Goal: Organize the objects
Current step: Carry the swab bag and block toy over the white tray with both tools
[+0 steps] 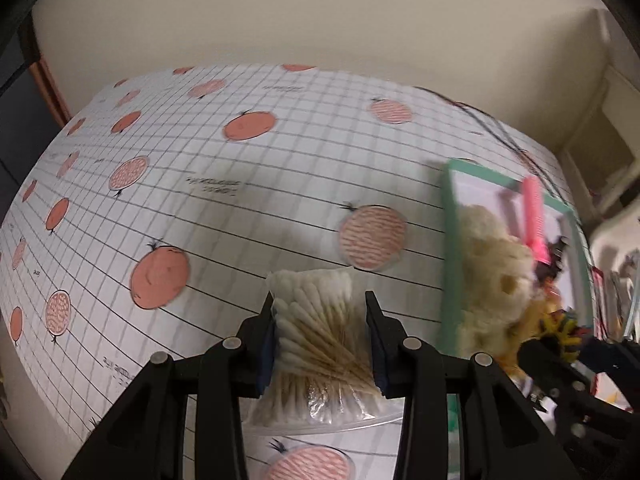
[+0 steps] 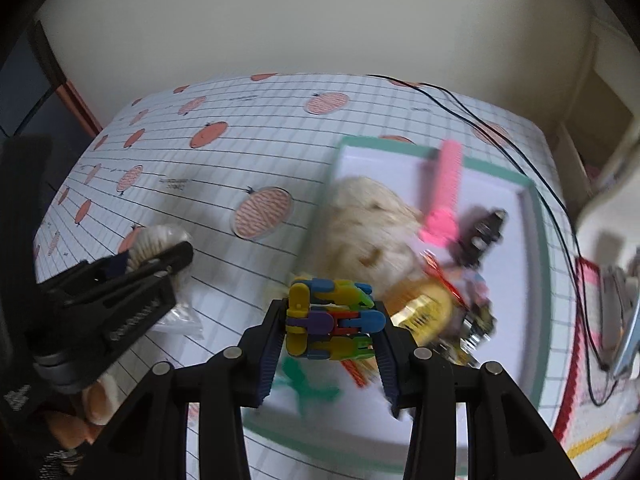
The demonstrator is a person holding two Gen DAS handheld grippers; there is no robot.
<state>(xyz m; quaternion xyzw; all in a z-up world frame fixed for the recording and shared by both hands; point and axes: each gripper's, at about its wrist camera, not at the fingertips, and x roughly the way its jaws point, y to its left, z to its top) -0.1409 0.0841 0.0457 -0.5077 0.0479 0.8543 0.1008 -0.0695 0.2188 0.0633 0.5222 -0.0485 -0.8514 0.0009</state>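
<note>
Black left gripper [image 1: 320, 316] clamps cotton swab bag [image 1: 320, 344] | right gripper [image 2: 330, 320] clamps colourful clips [image 2: 332, 316], lower centre, above green-rimmed tray [image 2: 536, 248]

grid-and-orange-circle tablecloth [image 1: 248, 184], green-rimmed tray [image 2: 538, 216], pink comb [image 2: 446, 184].

Bagged cotton swabs [image 1: 320, 336] and colourful clips [image 2: 332, 320], both gripper-held.
</note>
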